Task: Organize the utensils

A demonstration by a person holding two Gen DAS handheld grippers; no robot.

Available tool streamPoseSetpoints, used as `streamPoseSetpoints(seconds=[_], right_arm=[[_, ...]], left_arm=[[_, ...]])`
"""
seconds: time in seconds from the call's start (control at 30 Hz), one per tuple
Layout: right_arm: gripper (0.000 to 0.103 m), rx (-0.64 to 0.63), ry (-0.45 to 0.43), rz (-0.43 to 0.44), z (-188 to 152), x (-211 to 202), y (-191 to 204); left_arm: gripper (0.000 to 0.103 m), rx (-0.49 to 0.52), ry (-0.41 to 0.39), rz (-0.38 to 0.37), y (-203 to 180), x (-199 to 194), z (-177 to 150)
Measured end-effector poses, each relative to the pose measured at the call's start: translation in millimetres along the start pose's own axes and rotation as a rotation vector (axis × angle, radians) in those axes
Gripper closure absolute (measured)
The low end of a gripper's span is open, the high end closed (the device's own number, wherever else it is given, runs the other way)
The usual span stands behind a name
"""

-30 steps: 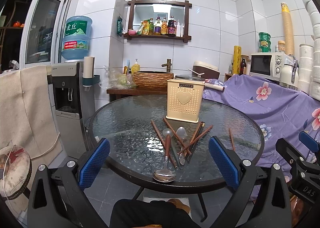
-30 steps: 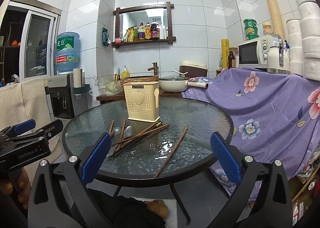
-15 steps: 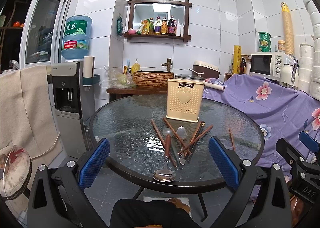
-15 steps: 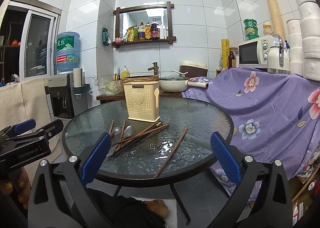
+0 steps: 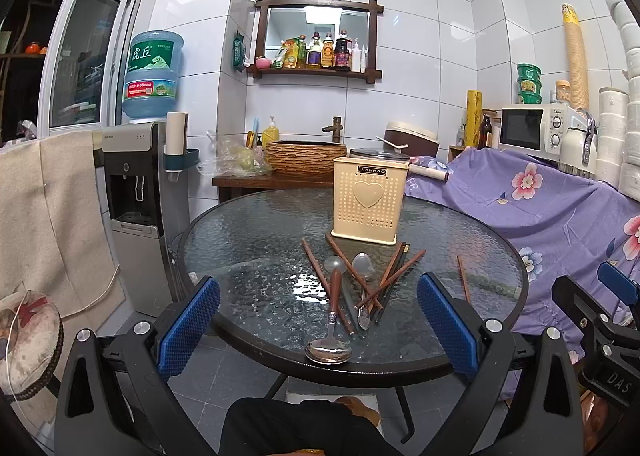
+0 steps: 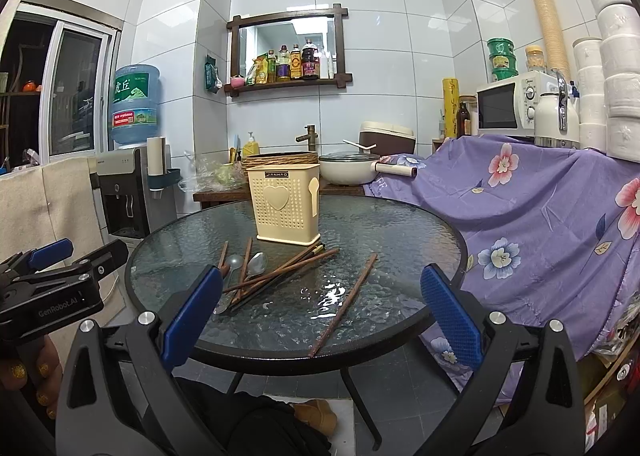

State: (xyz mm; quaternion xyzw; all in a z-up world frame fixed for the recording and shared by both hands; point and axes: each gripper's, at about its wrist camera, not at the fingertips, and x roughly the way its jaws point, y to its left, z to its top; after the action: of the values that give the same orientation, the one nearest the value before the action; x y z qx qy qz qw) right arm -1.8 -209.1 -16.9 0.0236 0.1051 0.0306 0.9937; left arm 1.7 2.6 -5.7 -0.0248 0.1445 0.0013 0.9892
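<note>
A cream perforated utensil holder (image 5: 369, 202) (image 6: 285, 206) with a heart stands upright on the round glass table (image 5: 256, 256) (image 6: 400, 232). In front of it lie crossed brown chopsticks (image 5: 390, 280) (image 6: 280, 272), several spoons (image 5: 362, 266) (image 6: 256, 263), and a wooden-handled metal spoon (image 5: 331, 336) near the front rim. One chopstick (image 5: 463, 279) (image 6: 345, 306) lies apart on the right. My left gripper (image 5: 318, 326) is open, short of the table edge, with nothing between its blue pads. My right gripper (image 6: 320, 314) is open too, empty, at the table's front edge.
A water dispenser (image 5: 134, 208) stands left of the table, a purple flowered cloth (image 6: 540, 208) covers the counter on the right with a microwave (image 6: 506, 104) on it. A wicker basin (image 5: 304, 156) and a pot (image 6: 348, 172) sit behind. A dark-clothed knee (image 5: 288, 424) is below.
</note>
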Motion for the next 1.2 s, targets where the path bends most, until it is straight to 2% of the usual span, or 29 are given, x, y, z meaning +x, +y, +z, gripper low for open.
streamPoseSetpoints(seconds=[1.0, 1.2], right_arm=[[0.005, -0.004, 0.01, 0.003, -3.8, 3.3, 5.2], [0.005, -0.003, 0.032, -0.008, -6.5, 9.9, 3.8]], left_arm=[[0.006, 0.002, 0.002, 0.001, -0.5, 0.6, -0.4], [0.006, 0.008, 0.063, -0.025, -7.4, 15.3, -9.1]])
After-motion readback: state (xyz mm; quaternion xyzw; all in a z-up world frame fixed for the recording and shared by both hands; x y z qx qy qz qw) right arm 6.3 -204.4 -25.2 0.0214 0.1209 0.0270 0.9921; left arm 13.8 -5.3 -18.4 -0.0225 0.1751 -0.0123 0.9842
